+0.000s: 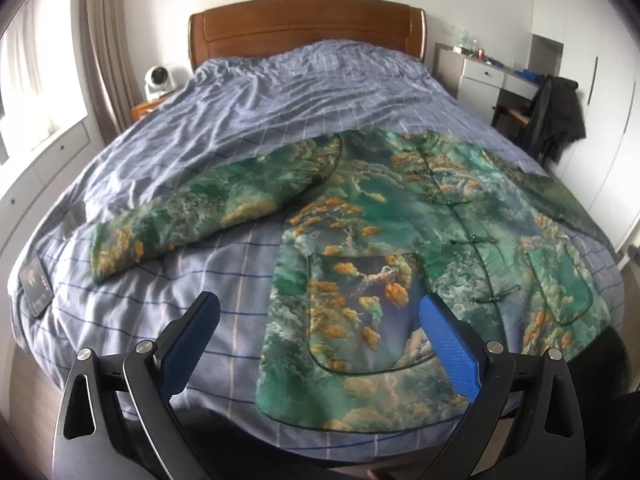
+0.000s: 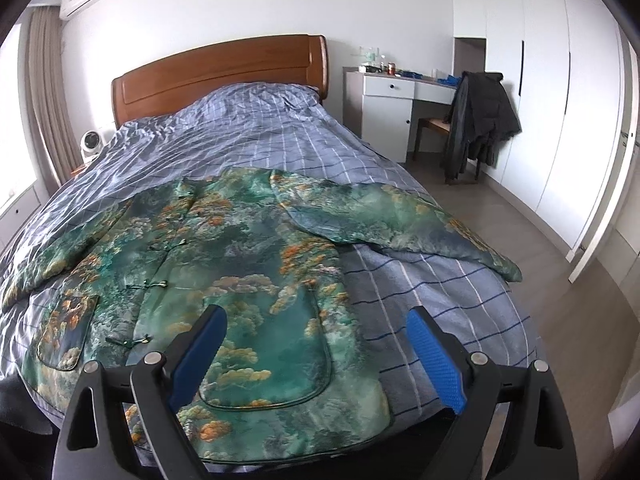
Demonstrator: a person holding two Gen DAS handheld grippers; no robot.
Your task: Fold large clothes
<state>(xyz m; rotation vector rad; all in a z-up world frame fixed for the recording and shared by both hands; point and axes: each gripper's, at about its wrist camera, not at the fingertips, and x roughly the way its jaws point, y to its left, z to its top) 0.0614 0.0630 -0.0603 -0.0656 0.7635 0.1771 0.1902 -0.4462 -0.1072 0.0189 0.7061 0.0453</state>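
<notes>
A green jacket (image 1: pixel 400 220) with orange and white cloud print and knot buttons lies flat, front up, on the blue checked bed cover (image 1: pixel 248 112). Both sleeves are spread out to the sides. My left gripper (image 1: pixel 320 312) is open above the hem's left corner, with nothing between its blue pads. In the right wrist view the same jacket (image 2: pixel 240 248) fills the near bed, its right sleeve (image 2: pixel 400 220) reaching toward the bed's edge. My right gripper (image 2: pixel 316 320) is open over the hem's right corner by the pocket, holding nothing.
A wooden headboard (image 1: pixel 304 28) stands at the far end. A small dark patterned item (image 1: pixel 36 284) lies at the bed's left edge. A white fan (image 1: pixel 160 80) sits left of the bed. A white desk (image 2: pixel 388 96) and a chair draped with a dark coat (image 2: pixel 480 120) stand at the right.
</notes>
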